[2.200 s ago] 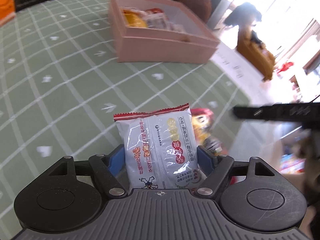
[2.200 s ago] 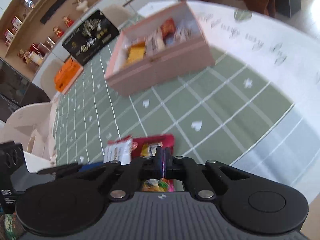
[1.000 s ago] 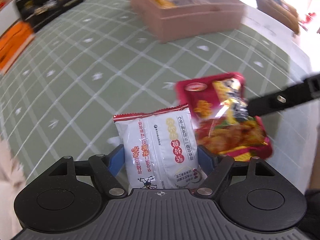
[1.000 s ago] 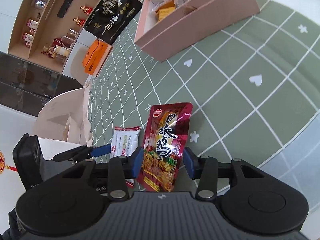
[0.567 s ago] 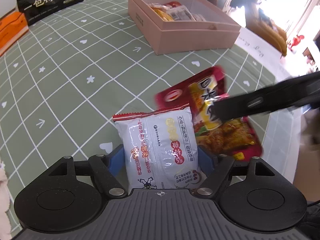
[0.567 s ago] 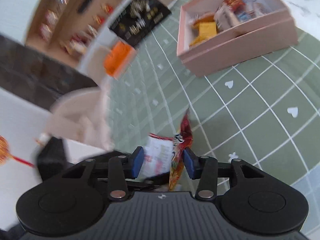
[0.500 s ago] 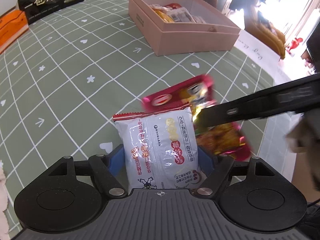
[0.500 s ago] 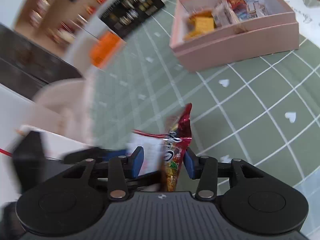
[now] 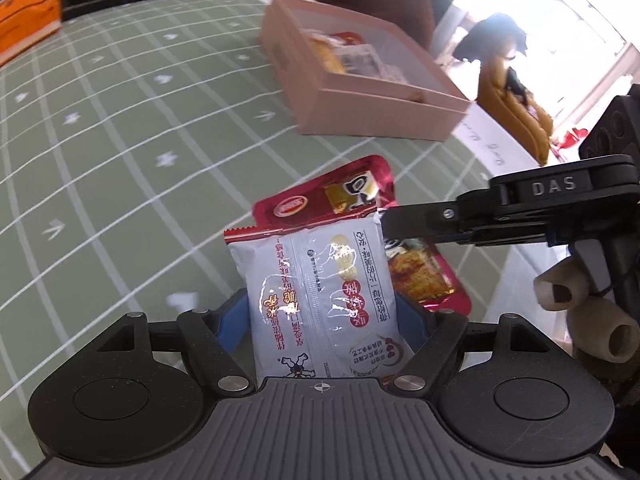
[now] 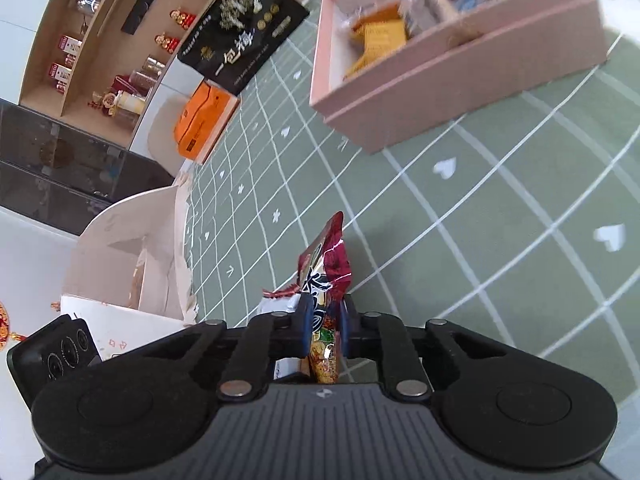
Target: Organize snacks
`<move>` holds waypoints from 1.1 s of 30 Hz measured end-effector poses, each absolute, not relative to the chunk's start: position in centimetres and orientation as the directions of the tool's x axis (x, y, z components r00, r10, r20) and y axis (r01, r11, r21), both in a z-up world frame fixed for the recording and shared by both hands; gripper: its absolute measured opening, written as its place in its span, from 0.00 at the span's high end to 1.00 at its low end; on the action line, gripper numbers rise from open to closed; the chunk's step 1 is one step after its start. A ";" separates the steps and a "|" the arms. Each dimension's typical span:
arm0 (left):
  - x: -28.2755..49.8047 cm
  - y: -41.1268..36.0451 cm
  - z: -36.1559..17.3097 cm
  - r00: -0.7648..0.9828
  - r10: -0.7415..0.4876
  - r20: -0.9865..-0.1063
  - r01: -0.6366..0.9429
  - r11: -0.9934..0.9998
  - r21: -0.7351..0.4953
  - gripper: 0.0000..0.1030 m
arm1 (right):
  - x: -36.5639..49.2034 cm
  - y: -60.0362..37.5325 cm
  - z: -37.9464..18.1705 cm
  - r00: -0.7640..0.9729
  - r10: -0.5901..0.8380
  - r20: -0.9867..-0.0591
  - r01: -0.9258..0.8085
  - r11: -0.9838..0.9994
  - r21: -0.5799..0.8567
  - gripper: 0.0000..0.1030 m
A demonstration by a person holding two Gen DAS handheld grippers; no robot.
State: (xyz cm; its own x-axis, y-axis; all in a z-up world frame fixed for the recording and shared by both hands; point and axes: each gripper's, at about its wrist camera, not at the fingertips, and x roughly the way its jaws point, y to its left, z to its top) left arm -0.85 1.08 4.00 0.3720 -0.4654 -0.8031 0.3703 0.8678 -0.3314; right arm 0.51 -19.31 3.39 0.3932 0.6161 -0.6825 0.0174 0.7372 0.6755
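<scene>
A: Where is the red packet [image 10: 326,276]?

B: Above the table's near edge. My right gripper [image 10: 325,320] just closed, pinching it edgewise; left gripper [image 9: 322,314] clamps the white packet [image 9: 320,300]. Both look light, soft and slippery; I would grip mid-body.

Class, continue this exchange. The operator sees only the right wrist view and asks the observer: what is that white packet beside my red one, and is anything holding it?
Observer: The left gripper is shut on that white snack packet, upright between its blue pads.
Operator: And my red packet?
Observer: The right gripper, whose jaws have just been closing, pinches the red packet side-on; its printed face shows behind the white one.
Operator: Beyond the pink box?
Observer: Beyond the pink box, a brown chair back.
</scene>
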 end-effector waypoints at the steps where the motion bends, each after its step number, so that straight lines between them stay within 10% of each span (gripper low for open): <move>1: -0.7 0.4 4.0 0.367 -0.475 -0.799 0.376 0.862 -0.340 0.21 | 0.4 -19.8 3.8 0.403 0.608 -0.685 0.018 0.742 0.670 0.88; 16: -0.6 -2.0 4.3 0.349 -0.447 -0.824 0.352 0.877 -0.326 0.21 | -4.1 -26.9 8.5 0.518 0.383 -0.765 0.092 0.864 0.495 0.93; 22: -0.6 1.7 4.8 0.396 -0.386 -0.834 0.234 0.920 -0.315 0.21 | -4.5 -21.0 6.1 0.495 0.100 -0.863 -0.023 0.995 0.102 0.57; 33: -0.2 2.0 3.8 0.385 -0.313 -0.868 0.235 0.943 -0.236 0.21 | -2.3 -18.0 3.6 0.553 0.170 -0.816 0.034 0.974 0.226 0.12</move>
State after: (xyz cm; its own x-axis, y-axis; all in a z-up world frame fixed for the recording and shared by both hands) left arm -0.24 2.03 3.77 0.3846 -0.3132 -0.8683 0.2345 0.9430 -0.2362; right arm -2.27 -17.99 3.57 0.5526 0.1702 -0.8159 0.0340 0.9735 0.2261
